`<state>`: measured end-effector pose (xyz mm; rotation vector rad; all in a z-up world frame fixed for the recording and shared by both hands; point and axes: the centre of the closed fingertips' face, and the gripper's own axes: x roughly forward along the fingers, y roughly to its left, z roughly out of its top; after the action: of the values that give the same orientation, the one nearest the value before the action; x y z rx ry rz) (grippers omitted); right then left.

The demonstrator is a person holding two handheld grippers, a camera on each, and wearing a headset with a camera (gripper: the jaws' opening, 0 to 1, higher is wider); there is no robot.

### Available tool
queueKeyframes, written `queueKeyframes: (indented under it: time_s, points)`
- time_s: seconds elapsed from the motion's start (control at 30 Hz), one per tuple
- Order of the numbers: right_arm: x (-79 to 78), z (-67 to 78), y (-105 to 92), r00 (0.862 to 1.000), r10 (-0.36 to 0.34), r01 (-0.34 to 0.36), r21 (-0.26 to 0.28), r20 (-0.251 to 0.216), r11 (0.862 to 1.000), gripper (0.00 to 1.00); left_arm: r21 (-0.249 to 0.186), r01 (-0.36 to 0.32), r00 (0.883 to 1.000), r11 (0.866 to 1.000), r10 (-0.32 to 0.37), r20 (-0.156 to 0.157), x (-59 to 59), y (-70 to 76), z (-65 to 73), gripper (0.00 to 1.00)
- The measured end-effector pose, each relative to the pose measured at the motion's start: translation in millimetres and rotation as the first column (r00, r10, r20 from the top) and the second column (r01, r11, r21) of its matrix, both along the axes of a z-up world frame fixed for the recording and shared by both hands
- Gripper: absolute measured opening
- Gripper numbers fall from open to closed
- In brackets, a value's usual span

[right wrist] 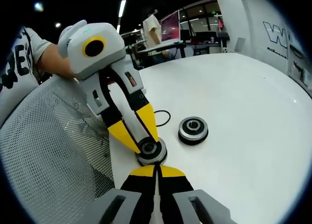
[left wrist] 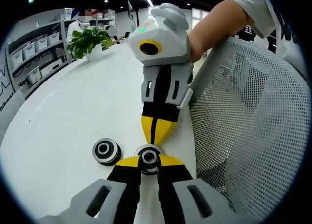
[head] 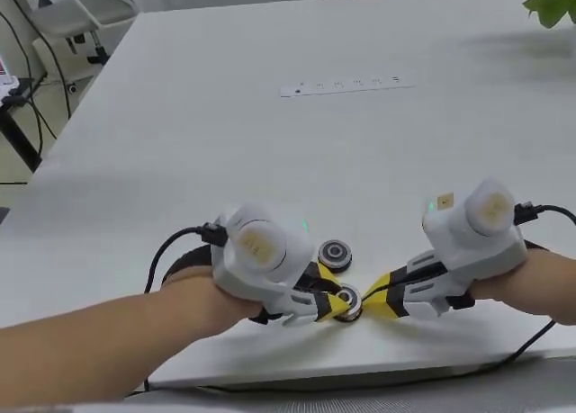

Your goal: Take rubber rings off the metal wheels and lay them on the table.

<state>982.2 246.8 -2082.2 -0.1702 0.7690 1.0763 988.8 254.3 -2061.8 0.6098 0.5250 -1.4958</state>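
Wheel (head: 347, 302) lying flat, bore up, left gripper (left wrist: 148, 161) clasping, right gripper (right wrist: 156, 169) closed

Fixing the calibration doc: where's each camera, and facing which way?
Head view: on the headset, looking forward and down at the table; both forearms, left tool and right tool meet at the held wheel.
Left gripper view: on the left tool, facing the right tool, its forearm, a mesh chair.
Right gripper view: on the right tool, facing the left tool and forearm.
Shared: all three show the held wheel and second wheel.
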Motion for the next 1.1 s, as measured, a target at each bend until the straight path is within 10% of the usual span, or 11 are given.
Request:
queueKeyframes:
  time_s: [1.1]
  points:
    - [5.4, 14.2, -2.0, 0.993, -0.097, 0.102, 0.079, -0.069, 0.992, 0.00, 0.003, -0.012, 1.000, 1.000, 0.012, 0.000, -1.2, 0.5, 0.6, 0.07]
